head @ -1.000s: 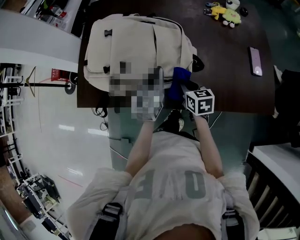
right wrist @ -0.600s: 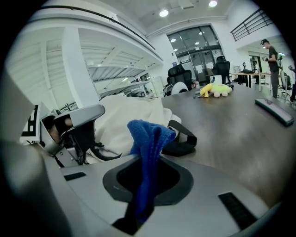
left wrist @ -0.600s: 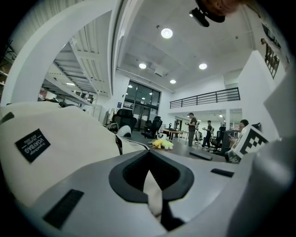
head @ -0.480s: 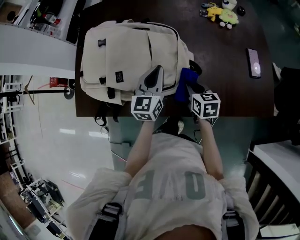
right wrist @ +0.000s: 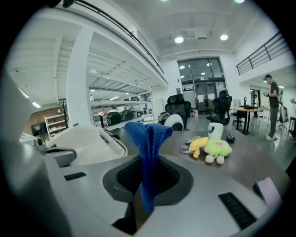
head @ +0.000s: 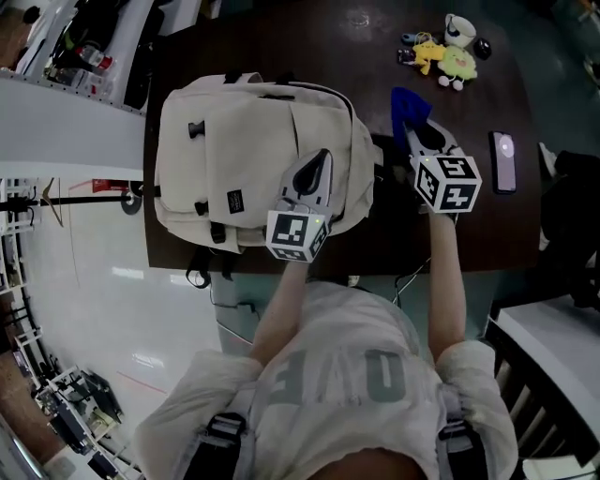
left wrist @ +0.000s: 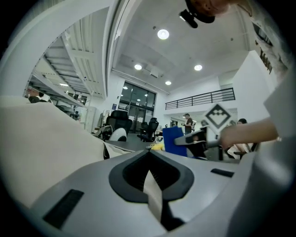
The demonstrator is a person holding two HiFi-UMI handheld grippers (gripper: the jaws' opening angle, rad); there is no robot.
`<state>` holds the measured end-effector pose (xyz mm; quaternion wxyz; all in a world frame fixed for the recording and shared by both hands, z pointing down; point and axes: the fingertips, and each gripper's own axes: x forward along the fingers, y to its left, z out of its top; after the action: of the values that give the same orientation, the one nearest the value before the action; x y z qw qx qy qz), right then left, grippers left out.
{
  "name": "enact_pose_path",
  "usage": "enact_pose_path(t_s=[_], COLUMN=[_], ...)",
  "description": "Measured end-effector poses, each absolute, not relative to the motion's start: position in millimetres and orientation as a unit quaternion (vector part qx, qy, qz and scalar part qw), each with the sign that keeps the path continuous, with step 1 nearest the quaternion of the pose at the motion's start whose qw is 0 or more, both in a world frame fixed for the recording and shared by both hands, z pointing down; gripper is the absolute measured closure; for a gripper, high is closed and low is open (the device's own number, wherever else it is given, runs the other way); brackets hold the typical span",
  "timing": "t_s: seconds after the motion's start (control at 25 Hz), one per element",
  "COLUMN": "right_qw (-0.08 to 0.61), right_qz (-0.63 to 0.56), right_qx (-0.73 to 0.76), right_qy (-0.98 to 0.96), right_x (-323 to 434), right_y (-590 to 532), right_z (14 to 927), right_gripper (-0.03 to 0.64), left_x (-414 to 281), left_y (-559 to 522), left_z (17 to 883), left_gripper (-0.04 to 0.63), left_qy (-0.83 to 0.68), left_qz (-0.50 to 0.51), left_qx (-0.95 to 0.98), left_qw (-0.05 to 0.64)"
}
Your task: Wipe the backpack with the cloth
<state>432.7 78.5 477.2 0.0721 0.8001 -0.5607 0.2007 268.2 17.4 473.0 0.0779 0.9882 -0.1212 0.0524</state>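
A cream backpack (head: 248, 155) lies flat on the dark table (head: 478, 220). My left gripper (head: 318, 161) rests on its right side, jaws shut on a cream strip of the backpack (left wrist: 152, 192). In the left gripper view the backpack (left wrist: 41, 139) fills the left. My right gripper (head: 419, 127) is just right of the backpack, above the table, and is shut on a blue cloth (head: 404, 101). The cloth (right wrist: 148, 139) stands up out of the shut jaws. The backpack (right wrist: 88, 136) shows to its left.
Yellow and green plush toys (head: 448, 58) and a white cup (head: 459, 26) sit at the table's far right. A phone (head: 503, 161) lies right of the right gripper. The table's near edge runs under my forearms. A dark chair (head: 553, 375) stands at lower right.
My right gripper has carried the blue cloth from the table's near edge up and away, to the backpack's right side. The left gripper stays on the backpack's right part.
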Motion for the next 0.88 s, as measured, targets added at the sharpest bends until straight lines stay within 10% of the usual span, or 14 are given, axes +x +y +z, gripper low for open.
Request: enact_pose_path(t_s=[0.4,0.88], right_qw=[0.231,0.210], right_qz=[0.190,0.179], right_qx=[0.666,0.545], right_qy=[-0.683,-0.792], right_x=[440,369], right_y=[-78,-63], right_z=[561,573], right_gripper=[0.577,0.577], left_x=[273,266], left_y=[3,-19], left_z=[470,465], left_gripper=[0.592,0.592], left_qy=[-0.108,-0.132], left_qz=[0.042,0.009], left_qx=[0.992,0.983], left_qw=[0.055,0.125])
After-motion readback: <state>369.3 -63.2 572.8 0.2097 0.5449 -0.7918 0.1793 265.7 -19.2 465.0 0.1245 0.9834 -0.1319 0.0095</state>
